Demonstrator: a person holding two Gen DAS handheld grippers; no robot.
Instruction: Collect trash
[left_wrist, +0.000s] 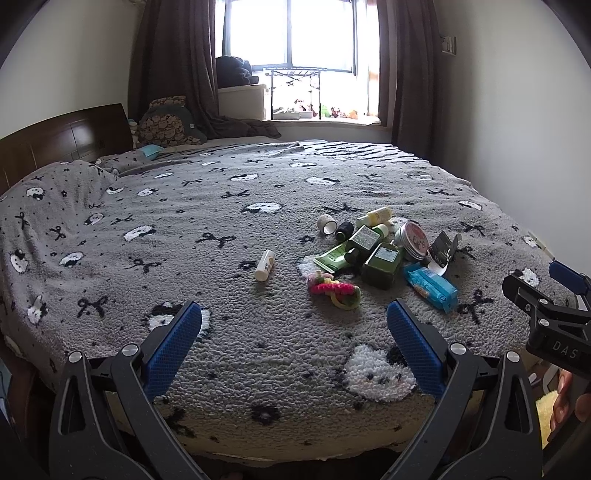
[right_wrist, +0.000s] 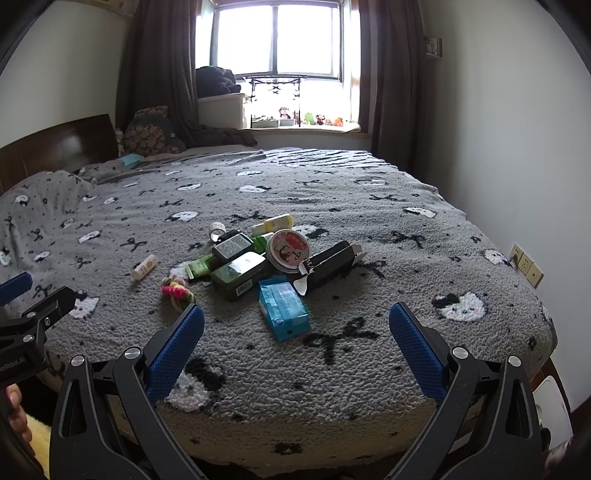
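Observation:
A heap of small items lies on the grey bed (left_wrist: 221, 206) (right_wrist: 369, 369): dark green bottles (left_wrist: 382, 264) (right_wrist: 238, 273), a round tin (left_wrist: 412, 240) (right_wrist: 290, 251), an open black carton (left_wrist: 443, 247) (right_wrist: 330, 264), a blue tissue pack (left_wrist: 430, 286) (right_wrist: 282, 308), a green tube (left_wrist: 330, 256) and a pink and yellow hair tie (left_wrist: 336, 290) (right_wrist: 179, 291). A small white bottle (left_wrist: 265, 265) (right_wrist: 144, 267) lies apart to the left. My left gripper (left_wrist: 294, 314) and right gripper (right_wrist: 296, 317) both stand open and empty over the bed's near edge, short of the heap.
A wooden headboard (left_wrist: 66, 140) and pillows are at the far left. A window sill (left_wrist: 325, 118) with toys and dark curtains lies beyond the bed. A white wall (right_wrist: 517, 147) with sockets (right_wrist: 526, 266) runs along the right. A hand (left_wrist: 561, 398) holds the right gripper.

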